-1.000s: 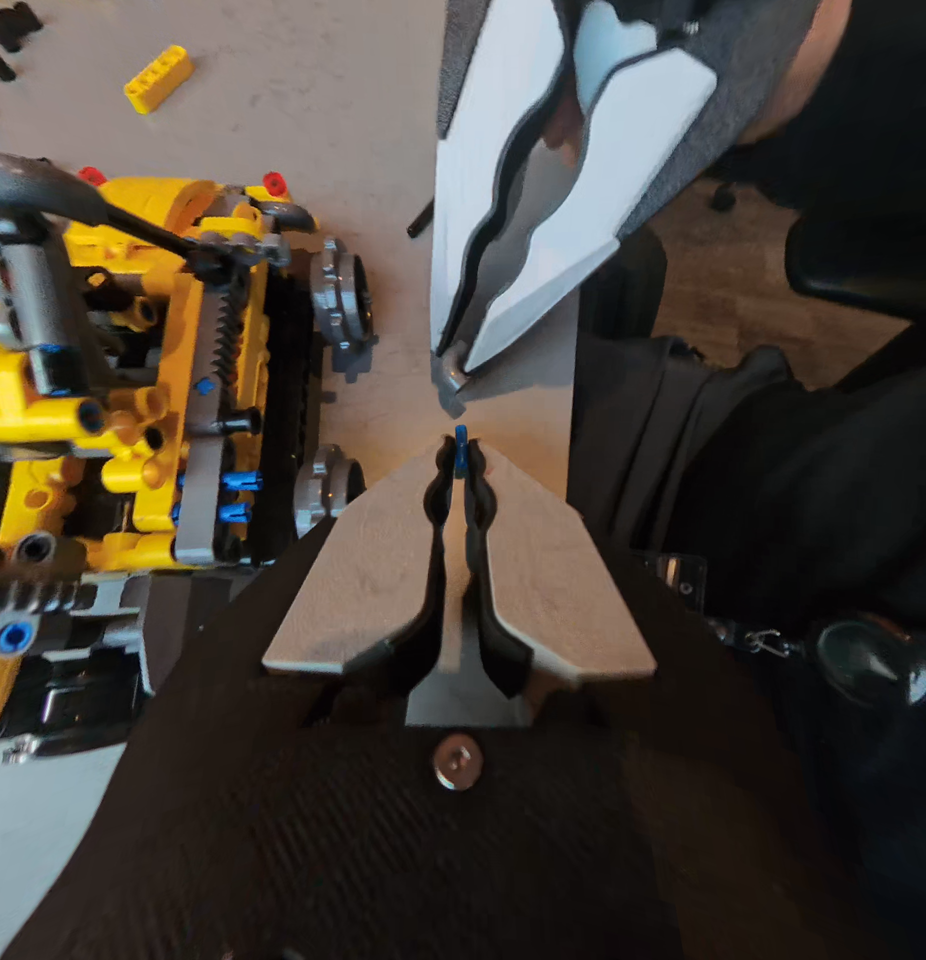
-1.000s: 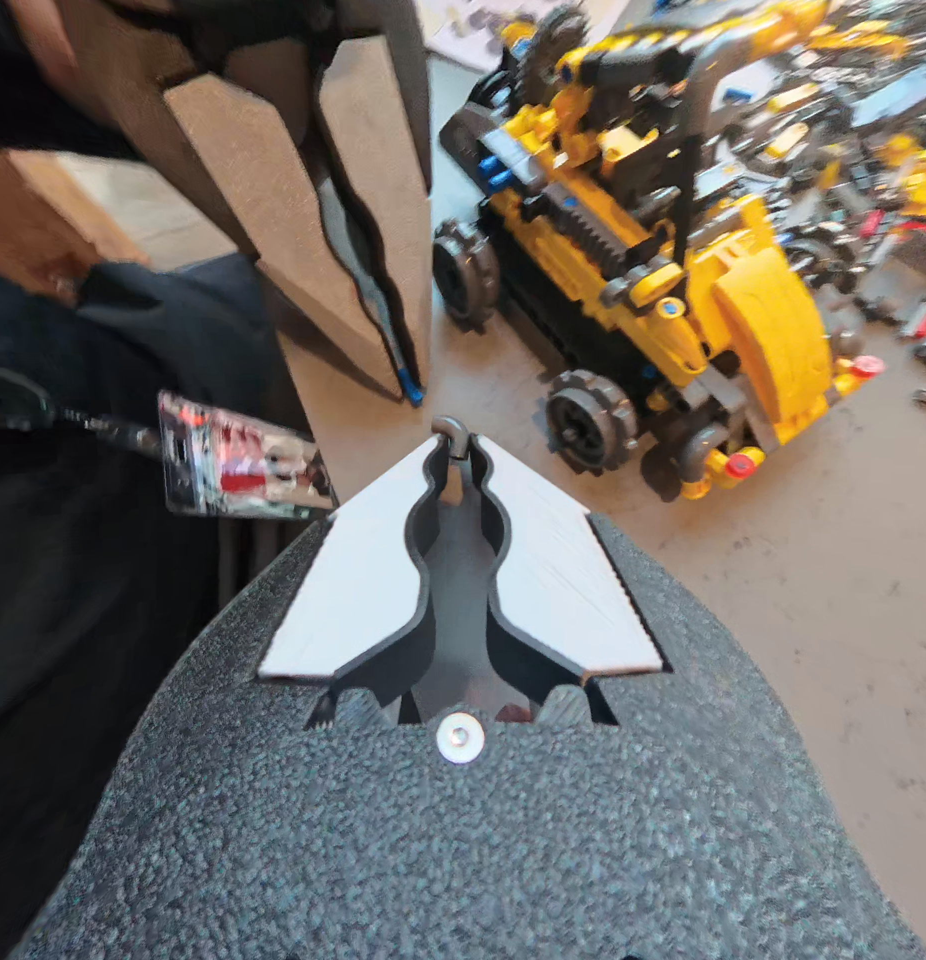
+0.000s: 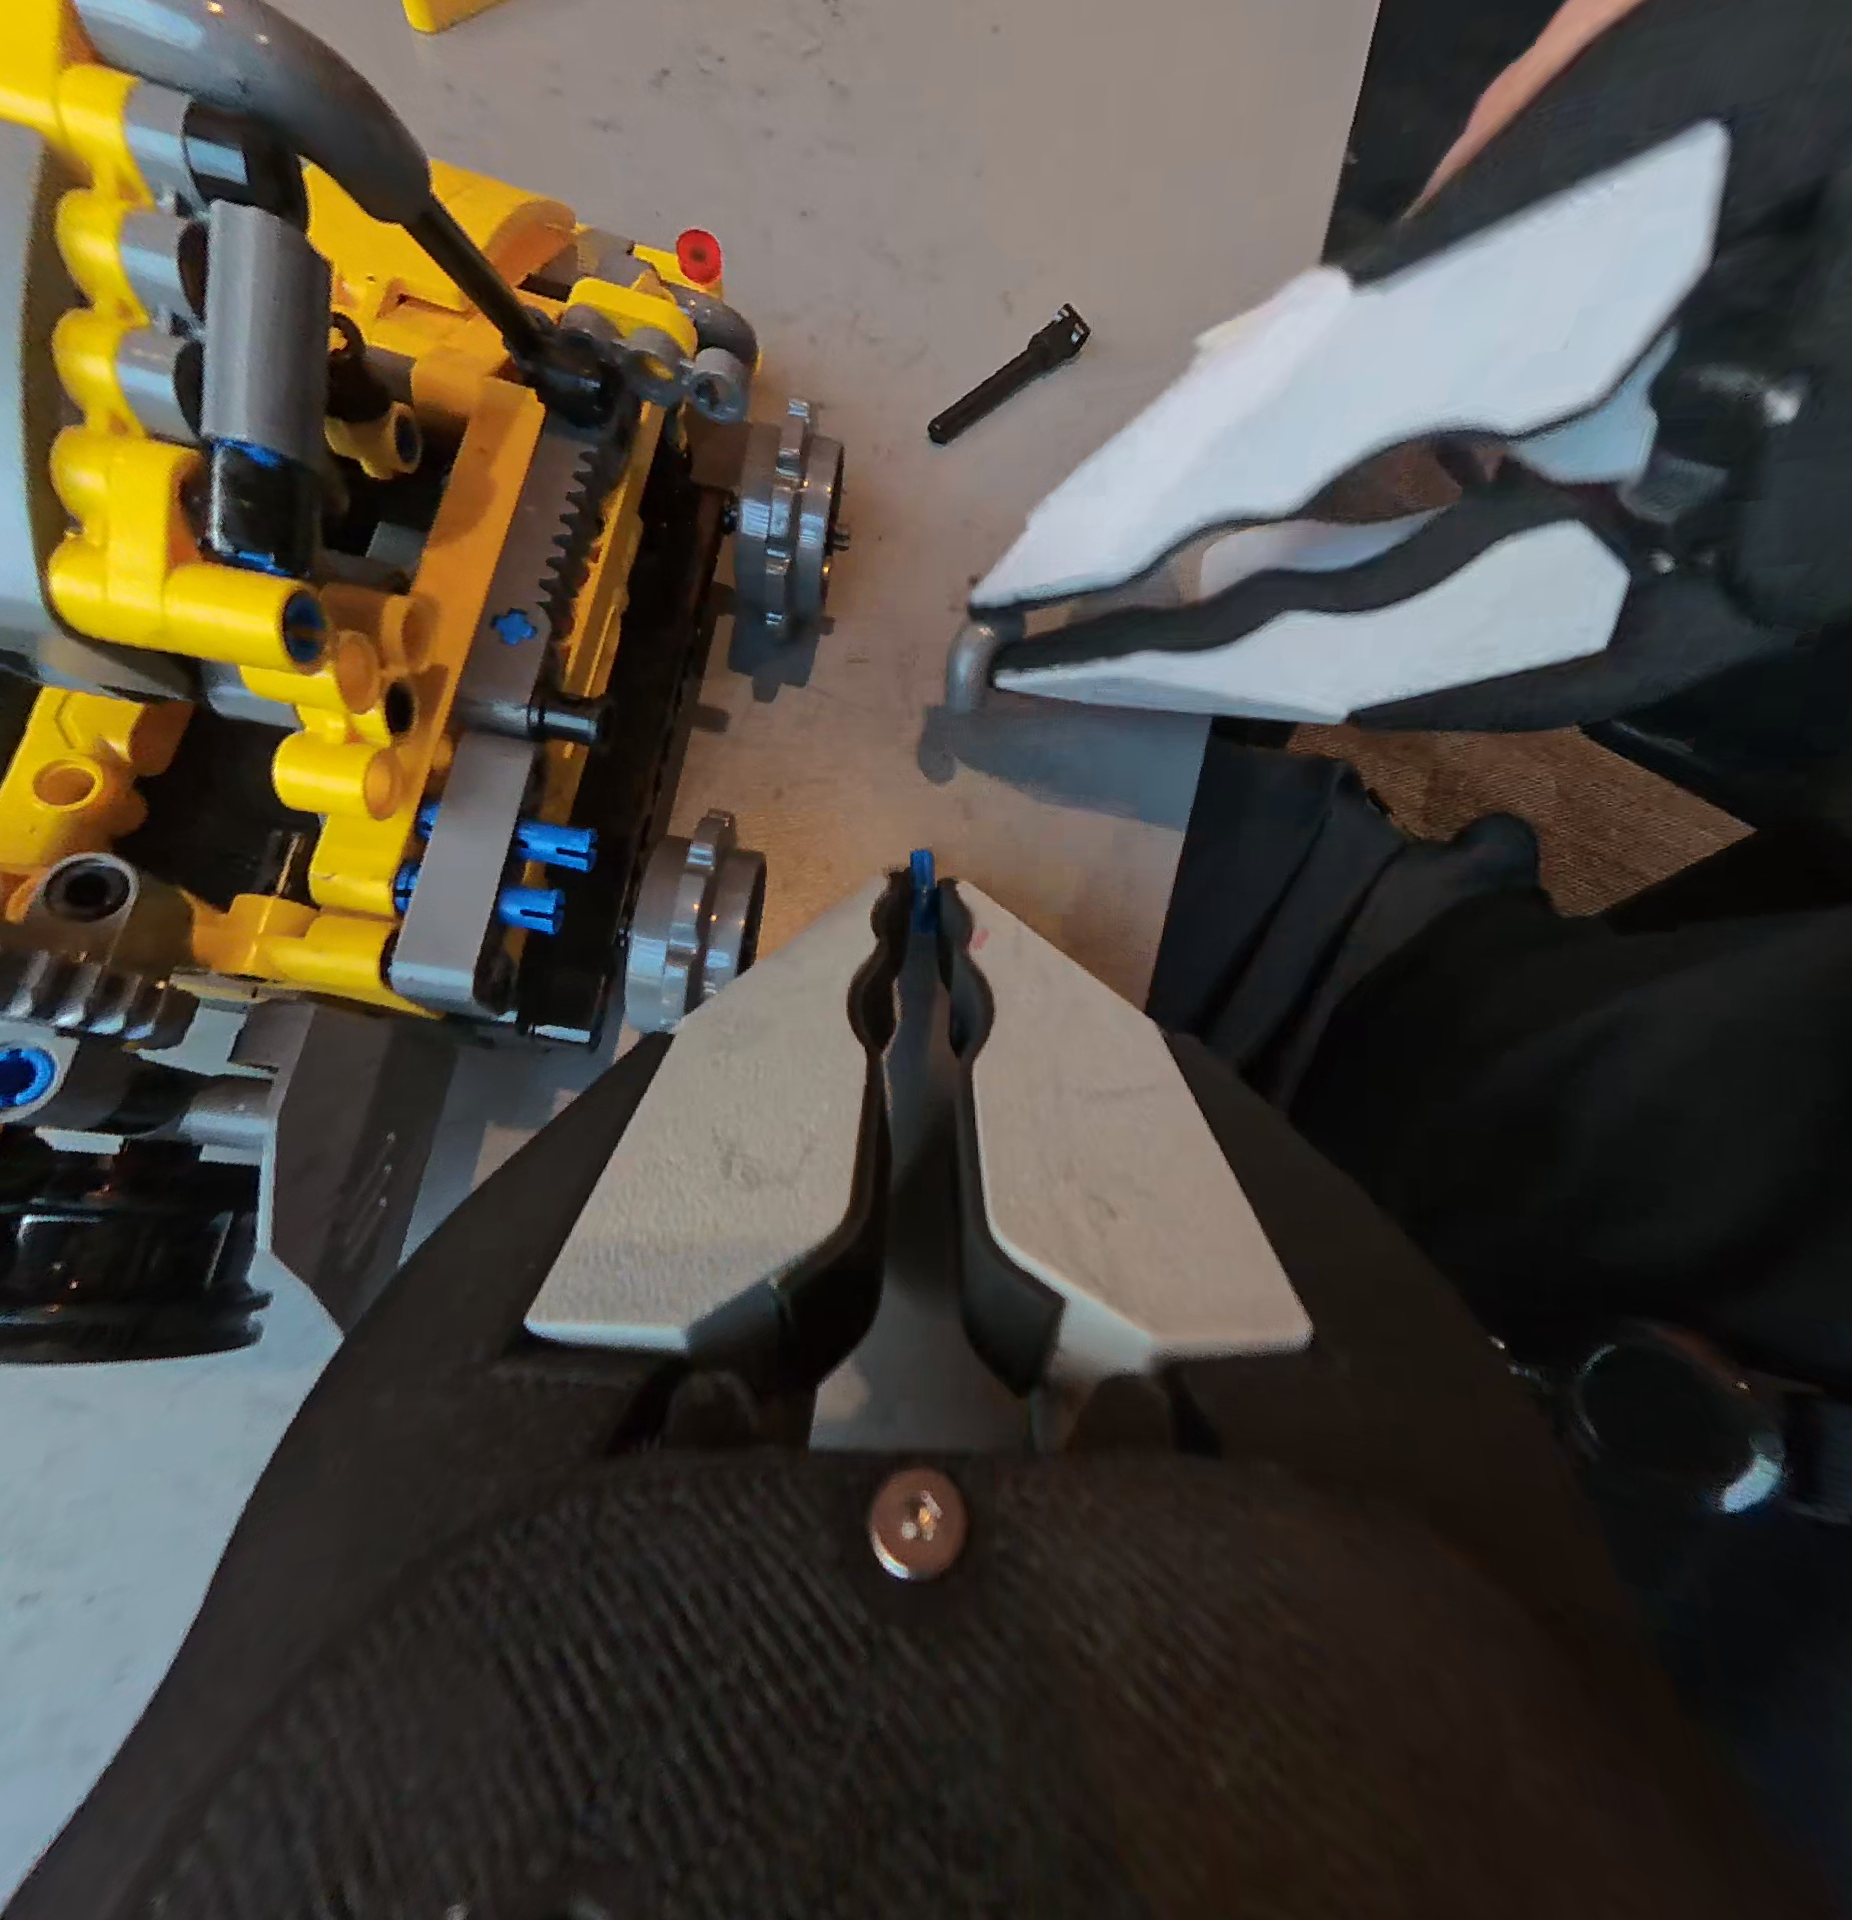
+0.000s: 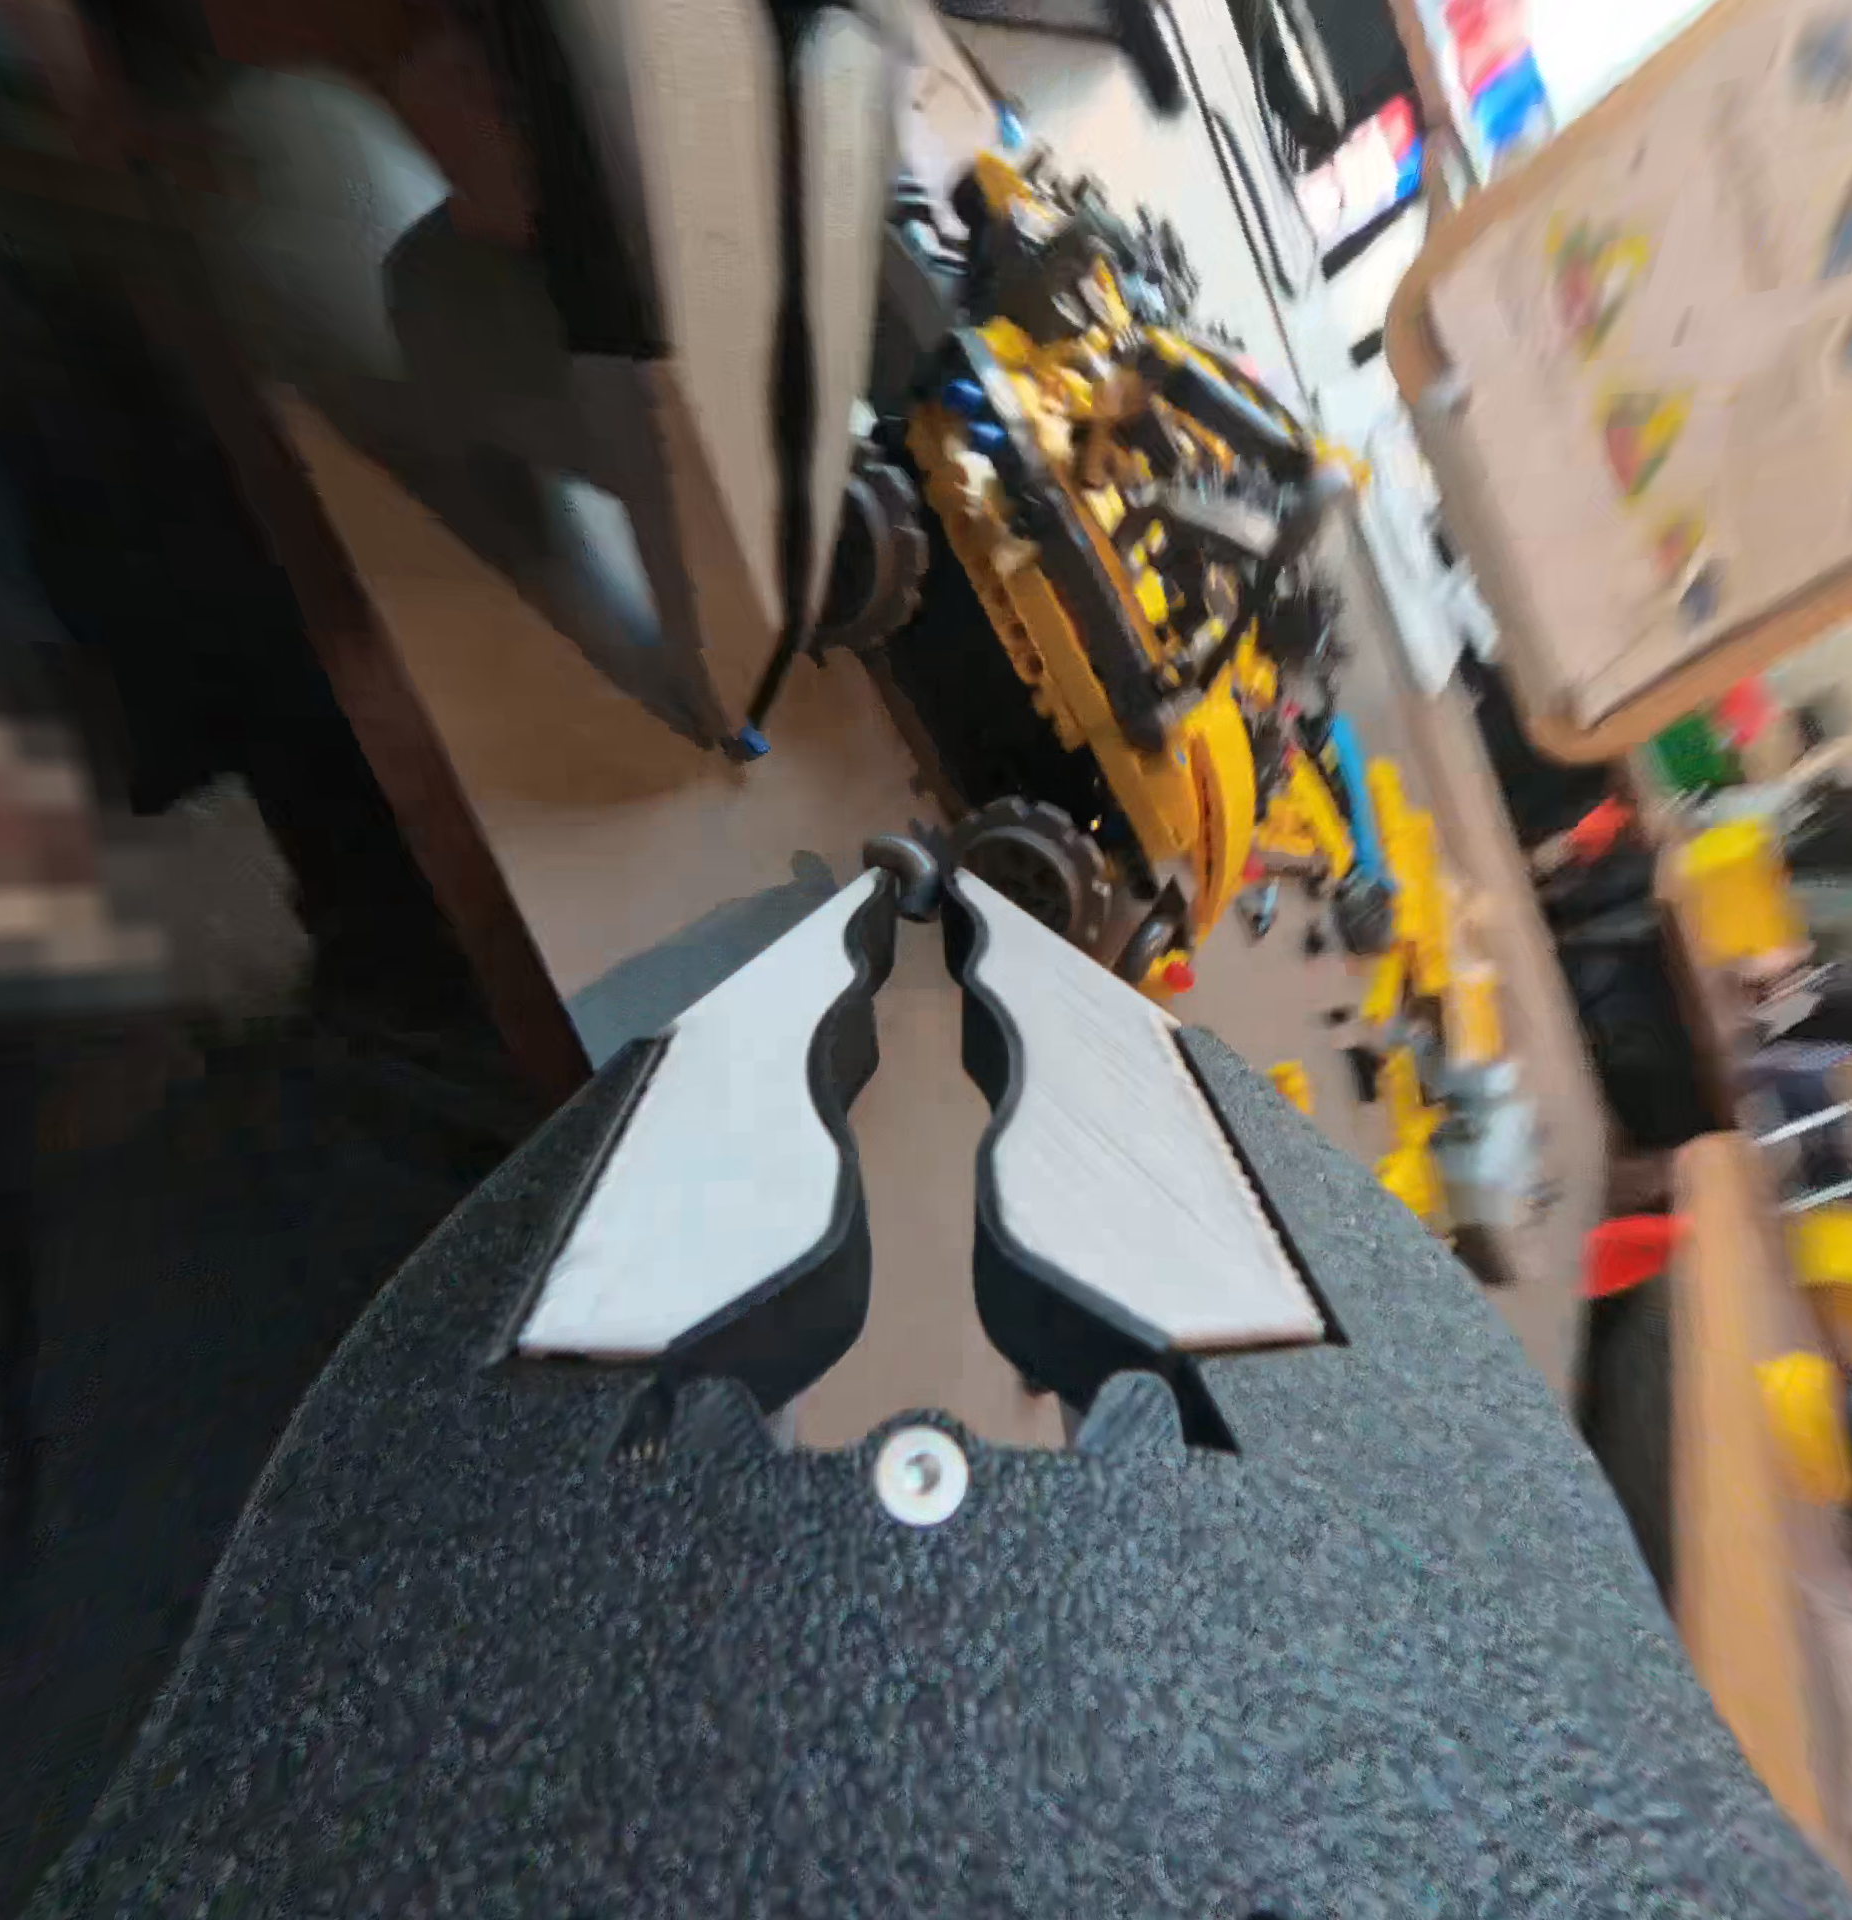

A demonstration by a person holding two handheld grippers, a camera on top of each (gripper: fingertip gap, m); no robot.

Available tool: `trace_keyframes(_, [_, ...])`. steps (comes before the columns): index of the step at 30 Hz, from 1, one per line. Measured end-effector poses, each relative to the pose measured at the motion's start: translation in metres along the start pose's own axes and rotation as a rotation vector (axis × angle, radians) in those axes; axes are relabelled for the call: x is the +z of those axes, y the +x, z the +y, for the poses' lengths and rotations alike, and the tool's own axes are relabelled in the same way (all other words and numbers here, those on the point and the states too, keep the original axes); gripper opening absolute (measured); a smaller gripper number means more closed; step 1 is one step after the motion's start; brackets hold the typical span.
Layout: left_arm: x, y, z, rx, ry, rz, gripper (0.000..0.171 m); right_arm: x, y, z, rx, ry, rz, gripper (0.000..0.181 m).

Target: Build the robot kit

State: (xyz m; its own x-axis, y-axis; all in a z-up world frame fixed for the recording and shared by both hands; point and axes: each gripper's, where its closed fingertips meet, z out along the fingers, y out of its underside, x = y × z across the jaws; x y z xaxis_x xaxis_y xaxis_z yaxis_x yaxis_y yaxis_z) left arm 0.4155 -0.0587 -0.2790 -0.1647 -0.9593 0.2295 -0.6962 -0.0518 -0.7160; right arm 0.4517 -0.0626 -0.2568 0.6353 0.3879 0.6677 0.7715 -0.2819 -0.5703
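Note:
My left gripper (image 3: 922,894) is shut on a small blue pin (image 3: 922,878), held just off the table beside the lower grey wheel (image 3: 693,925) of a yellow and black brick vehicle (image 3: 309,623). My right gripper (image 4: 914,883) is shut on a small curved grey piece (image 4: 906,862). In the left wrist view it (image 3: 989,649) comes in from the right with the grey piece (image 3: 966,665) at its tips, close above the table. In the blurred right wrist view the left gripper (image 4: 750,740) with its blue pin hangs at upper left, next to the vehicle (image 4: 1109,582).
A loose black axle pin (image 3: 1005,376) lies on the table (image 3: 1005,156) between the vehicle and the right gripper. The table's edge runs just right of both grippers, with a person's dark clothing beyond. Several loose yellow and coloured bricks (image 4: 1421,935) and a wooden tray (image 4: 1628,364) lie to the right. My hands' fingertips stand some 5 cm from each other.
The right gripper has swung from pointing down at the top of the left wrist view to pointing left from the right side. The left wrist view has closed in on the vehicle. Both stay shut on their pieces.

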Motion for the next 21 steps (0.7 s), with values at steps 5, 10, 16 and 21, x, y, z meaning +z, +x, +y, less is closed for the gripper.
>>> trace_keyframes(5, [-0.001, 0.000, 0.004, 0.013, -0.019, 0.012, 0.002, -0.005, -0.014, 0.011, -0.440, -0.040, -0.063, 0.019])
trace_keyframes(10, [-0.001, 0.003, 0.004, 0.010, -0.021, 0.036, 0.003, -0.015, -0.018, 0.013, -0.344, -0.055, -0.308, 0.032])
trace_keyframes(16, [0.000, 0.008, 0.005, 0.046, -0.029, 0.049, 0.002, -0.019, -0.016, 0.021, -0.059, -0.060, -0.546, 0.023])
trace_keyframes(21, [0.001, 0.010, 0.006, 0.064, -0.032, 0.055, 0.002, -0.007, -0.004, 0.020, 0.028, -0.060, -0.608, 0.027])
